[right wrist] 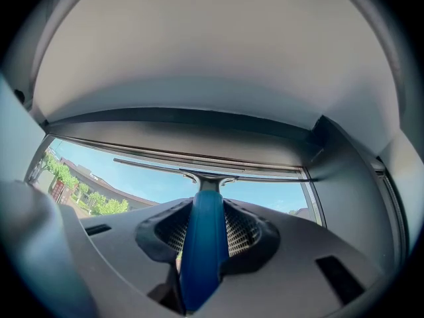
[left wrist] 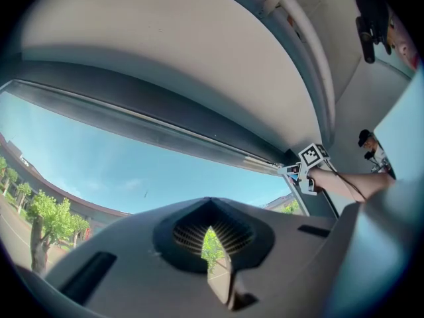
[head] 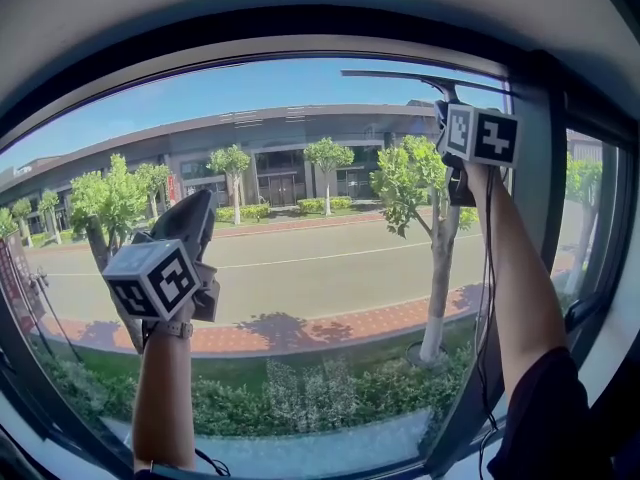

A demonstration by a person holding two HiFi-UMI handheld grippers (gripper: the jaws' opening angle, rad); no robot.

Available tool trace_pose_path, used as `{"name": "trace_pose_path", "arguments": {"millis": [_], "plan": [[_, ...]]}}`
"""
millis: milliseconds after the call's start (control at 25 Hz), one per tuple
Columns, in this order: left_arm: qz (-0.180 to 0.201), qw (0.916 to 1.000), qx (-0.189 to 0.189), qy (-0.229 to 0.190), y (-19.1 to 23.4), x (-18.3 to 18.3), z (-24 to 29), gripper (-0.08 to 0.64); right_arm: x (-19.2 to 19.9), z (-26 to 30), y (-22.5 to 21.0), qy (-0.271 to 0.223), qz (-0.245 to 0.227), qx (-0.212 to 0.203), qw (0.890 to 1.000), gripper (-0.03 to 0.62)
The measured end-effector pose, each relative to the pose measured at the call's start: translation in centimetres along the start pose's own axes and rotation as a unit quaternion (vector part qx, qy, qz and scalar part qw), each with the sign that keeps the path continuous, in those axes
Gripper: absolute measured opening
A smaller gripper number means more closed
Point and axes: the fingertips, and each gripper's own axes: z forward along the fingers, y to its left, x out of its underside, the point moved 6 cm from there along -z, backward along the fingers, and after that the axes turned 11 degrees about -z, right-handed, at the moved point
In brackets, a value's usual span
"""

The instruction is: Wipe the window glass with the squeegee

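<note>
A: Where's the squeegee (right wrist: 201,257)?
B: Right claw (right wrist: 204,211) is clamped on its blue handle. The blade sits at the window glass (head: 300,218), top right.
A: Left claw (left wrist: 213,244)?
B: Nearly closed, empty, lower left.

With the squeegee (head: 420,76) just under the top frame (head: 250,46) and the right gripper (head: 447,118) close beside the dark side post (head: 533,198), free room lies only down and left across the window glass (head: 320,258), where the raised left gripper (head: 195,213) stands in the way.

Blue-handled squeegee (right wrist: 202,244), blade horizontal along top edge of window glass (head: 300,258), right side.
</note>
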Motion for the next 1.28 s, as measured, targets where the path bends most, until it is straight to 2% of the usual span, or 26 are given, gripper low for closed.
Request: {"name": "trace_pose_path", "arguments": {"millis": [920, 1280], "plan": [[-0.018, 0.9991, 0.018, 0.033, -0.8, 4.1, -0.3, 0.002, 3.9, -2.9, 1.6, 0.006, 0.010, -0.017, 1.000, 0.123], [-0.010, 0.9986, 0.032, 0.041, -1.9, 4.8, -0.4, 0.002, 5.9, -4.0, 2.3, 0.011, 0.015, -0.022, 1.000, 0.123]]}}
